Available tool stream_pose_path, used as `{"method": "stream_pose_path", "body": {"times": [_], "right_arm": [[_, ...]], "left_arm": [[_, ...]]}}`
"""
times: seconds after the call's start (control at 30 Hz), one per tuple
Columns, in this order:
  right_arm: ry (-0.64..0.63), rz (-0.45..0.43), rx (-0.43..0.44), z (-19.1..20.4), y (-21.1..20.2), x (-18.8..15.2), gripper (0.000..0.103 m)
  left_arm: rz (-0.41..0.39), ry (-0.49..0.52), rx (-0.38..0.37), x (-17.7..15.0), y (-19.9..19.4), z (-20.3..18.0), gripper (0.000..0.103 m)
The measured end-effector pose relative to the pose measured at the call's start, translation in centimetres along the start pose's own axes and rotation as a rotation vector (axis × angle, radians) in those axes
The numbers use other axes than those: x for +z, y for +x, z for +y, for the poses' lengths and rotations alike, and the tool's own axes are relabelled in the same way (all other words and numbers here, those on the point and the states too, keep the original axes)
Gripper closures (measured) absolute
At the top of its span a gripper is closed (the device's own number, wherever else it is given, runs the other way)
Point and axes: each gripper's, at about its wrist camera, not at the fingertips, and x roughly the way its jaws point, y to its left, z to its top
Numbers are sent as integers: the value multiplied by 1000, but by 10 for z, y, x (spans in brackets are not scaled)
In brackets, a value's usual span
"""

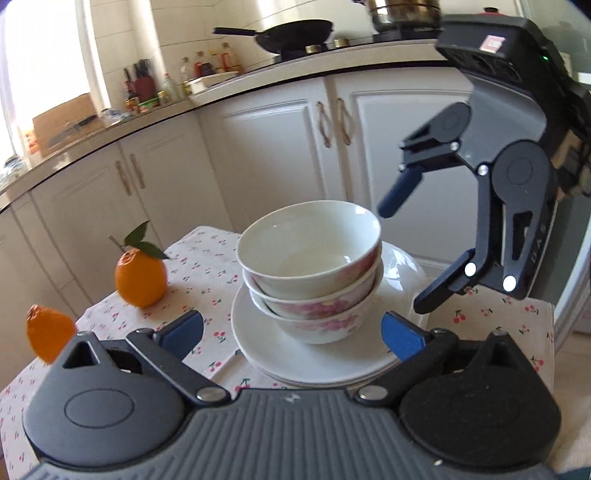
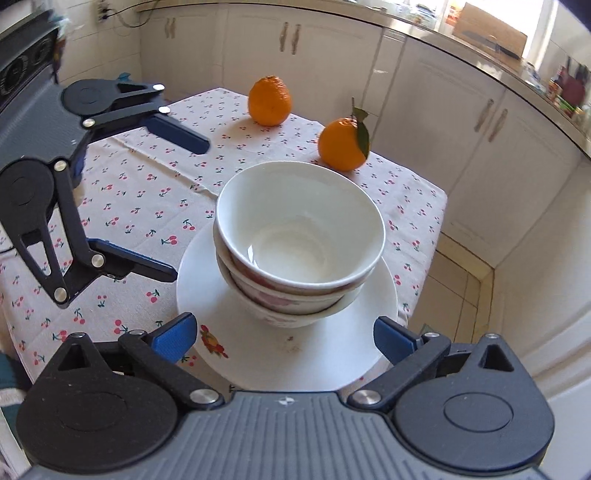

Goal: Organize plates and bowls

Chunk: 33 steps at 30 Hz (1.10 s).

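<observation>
Three white bowls with pink flowers (image 1: 310, 258) (image 2: 295, 236) sit nested, slightly tilted, on a stack of white plates (image 1: 255, 328) (image 2: 325, 354) on the cherry-print tablecloth (image 1: 207, 266) (image 2: 140, 192). My left gripper (image 1: 291, 332) (image 2: 183, 206) stands open just short of the plates, with nothing between its blue pads. My right gripper (image 2: 284, 334) (image 1: 404, 258) is open as well, on the opposite side of the stack. Its fingers hang above the plate rim and touch nothing.
Two oranges (image 2: 269, 99) (image 2: 343, 144) rest on the cloth beyond the stack, one with a leaf (image 1: 140, 277) and one at the table edge (image 1: 48, 332). White cabinets (image 1: 280, 147) and a counter with a wok (image 1: 291, 35) stand behind. Tiled floor (image 2: 461, 291) lies past the table edge.
</observation>
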Motion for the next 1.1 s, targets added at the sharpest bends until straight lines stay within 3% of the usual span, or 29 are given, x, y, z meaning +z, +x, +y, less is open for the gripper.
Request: {"method": "stream_pose_path", "body": {"times": [0.17, 0.37, 0.5, 0.73, 1.1], "right_arm": [[205, -9, -125, 20, -19, -11, 0], [461, -17, -260, 45, -35, -28, 0], [534, -43, -311, 64, -52, -34, 0], [528, -99, -389, 88, -78, -29, 0], [504, -181, -430, 99, -98, -19, 0]], "left_arm": [[-15, -186, 111, -9, -35, -11, 1], [108, -368, 289, -10, -60, -26, 1], [108, -457, 345, -12, -82, -32, 1], [96, -505, 401, -10, -106, -38, 1], [70, -530, 431, -6, -118, -39, 1]]}}
